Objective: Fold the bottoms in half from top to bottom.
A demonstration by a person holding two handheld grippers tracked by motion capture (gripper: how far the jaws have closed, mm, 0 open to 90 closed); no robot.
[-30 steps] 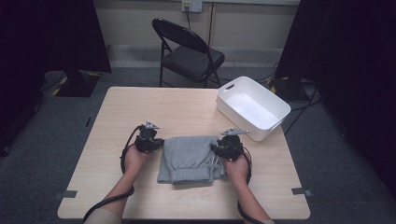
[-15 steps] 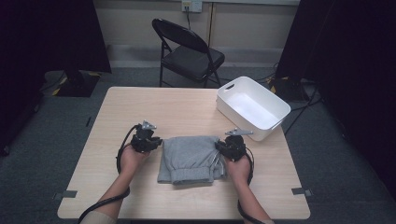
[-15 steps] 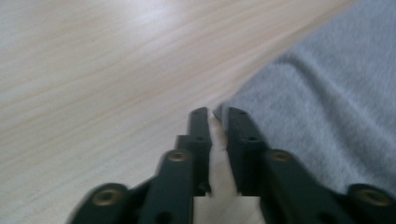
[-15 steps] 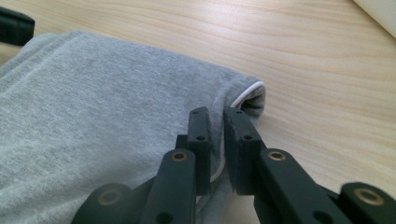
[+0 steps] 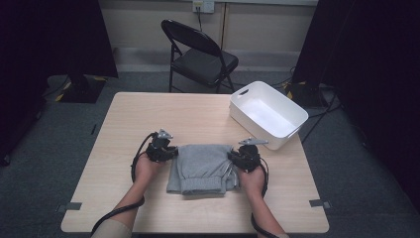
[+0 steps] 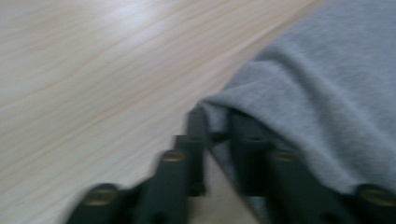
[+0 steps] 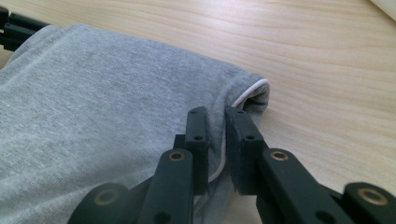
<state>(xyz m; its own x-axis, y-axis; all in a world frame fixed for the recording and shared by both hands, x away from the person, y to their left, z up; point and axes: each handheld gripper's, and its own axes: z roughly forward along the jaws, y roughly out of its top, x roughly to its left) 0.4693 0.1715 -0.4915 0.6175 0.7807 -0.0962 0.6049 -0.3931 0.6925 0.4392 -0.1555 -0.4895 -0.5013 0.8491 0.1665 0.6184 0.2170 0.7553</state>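
A folded grey garment (image 5: 203,168) lies on the table's near half. My left gripper (image 5: 171,152) is at its far left corner. In the left gripper view my left gripper (image 6: 215,123) has just been closing, and its jaws now pinch the grey garment's (image 6: 327,93) edge. My right gripper (image 5: 233,158) is at the far right corner. In the right gripper view my right gripper (image 7: 217,116) has closed over the last second and clamps the grey garment's (image 7: 93,116) white-trimmed hem. The left gripper (image 7: 14,28) shows at the cloth's far corner.
The light wood table (image 5: 198,109) holds a white bin (image 5: 267,114) at its far right corner, close behind my right hand. A black folding chair (image 5: 203,54) stands beyond the table's far edge. Cables trail from both grippers along the forearms.
Both grippers stay at the garment's far corners with only slight sideways shifts. The garment lies as it did.
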